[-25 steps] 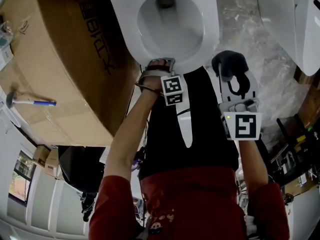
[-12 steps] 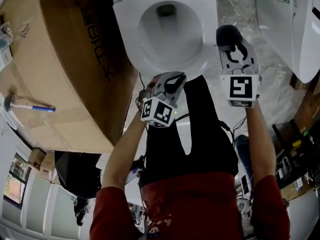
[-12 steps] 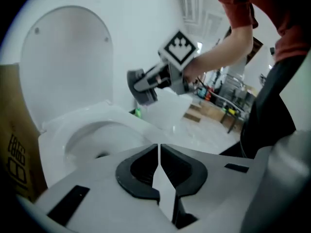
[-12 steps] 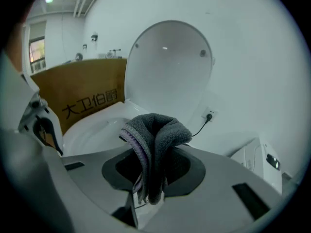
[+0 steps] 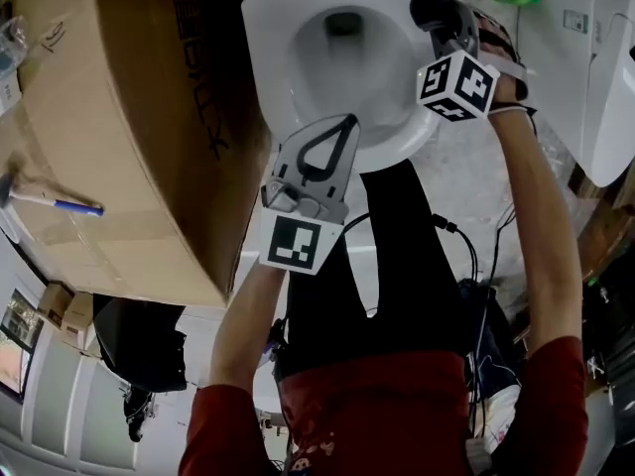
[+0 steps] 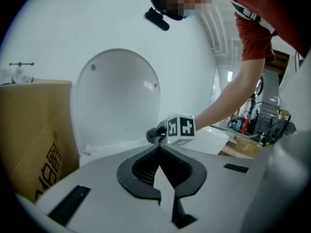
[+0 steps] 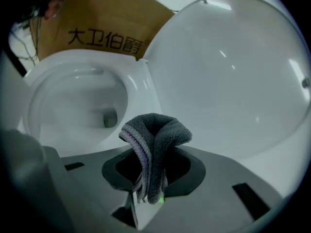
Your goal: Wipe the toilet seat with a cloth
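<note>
right gripper (image 5: 442,18), clamped on the cloth (image 7: 154,140), now reaches the seat (image 5: 397,132) as left gripper (image 5: 345,123) lifts, jaws just closed empty; pressed hard, the cloth could slip out.

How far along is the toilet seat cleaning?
Done: the lid stands raised and the grey cloth is clamped in the right gripper. In hand: that gripper holds the cloth by the far right of the toilet seat; I cannot tell whether it touches. To do: the wiping itself. The left gripper has just closed on nothing.

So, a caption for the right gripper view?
Right hand-held gripper, shut on a grey cloth, facing the toilet bowl.
</note>
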A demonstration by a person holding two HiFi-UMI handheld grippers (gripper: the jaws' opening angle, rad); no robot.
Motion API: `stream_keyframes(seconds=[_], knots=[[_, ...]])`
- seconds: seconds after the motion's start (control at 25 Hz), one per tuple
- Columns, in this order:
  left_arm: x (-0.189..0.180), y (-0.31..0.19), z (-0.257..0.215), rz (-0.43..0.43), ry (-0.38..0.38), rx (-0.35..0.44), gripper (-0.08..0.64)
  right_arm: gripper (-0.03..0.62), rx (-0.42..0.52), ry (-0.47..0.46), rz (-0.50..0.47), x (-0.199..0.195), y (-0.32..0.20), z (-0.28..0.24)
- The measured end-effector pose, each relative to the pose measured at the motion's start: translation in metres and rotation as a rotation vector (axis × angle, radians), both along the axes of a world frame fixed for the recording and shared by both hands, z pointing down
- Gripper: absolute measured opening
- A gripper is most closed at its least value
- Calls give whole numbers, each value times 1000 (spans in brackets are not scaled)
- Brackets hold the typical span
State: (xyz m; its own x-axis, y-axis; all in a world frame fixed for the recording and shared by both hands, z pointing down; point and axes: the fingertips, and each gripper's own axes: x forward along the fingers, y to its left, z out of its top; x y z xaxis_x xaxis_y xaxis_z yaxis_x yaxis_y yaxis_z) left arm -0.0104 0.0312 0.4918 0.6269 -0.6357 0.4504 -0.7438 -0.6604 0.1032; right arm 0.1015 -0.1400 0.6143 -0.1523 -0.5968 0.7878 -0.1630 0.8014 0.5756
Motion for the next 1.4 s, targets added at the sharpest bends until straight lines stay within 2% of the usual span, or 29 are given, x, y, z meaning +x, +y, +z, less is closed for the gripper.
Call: stream_keyframes(seconds=[0.08, 0.16, 0.28, 0.4, 0.56, 0.84, 1.2, 1.4], knots=[[-11, -3, -1, -44, -12, -2, 14, 87, 5, 99, -101, -8, -5, 15], [-20, -5, -1, -94, -7, -6, 14, 87, 0, 155, -157, -13, -6, 27], [-29, -8, 1, -142, 7, -14, 14, 87, -1, 147, -157, -15, -9, 32], [-35, -9, -1, -222, 67, -27, 14, 87, -12, 136, -156, -14, -3, 34], [-38, -13, -4, -271, 110, -23, 13, 87, -69, 111, -120, -14, 11, 38], [-30, -13, -7, -249, 115, -20, 13, 87, -197, 87, -100, 1, 79, 45], [-33, -5, -13, -255, 98, 2, 14, 87, -317, -2, 12, 6, 167, 51], [-39, -2, -16, -292, 105, 25, 14, 87, -404, -78, 93, 2, 219, 51]])
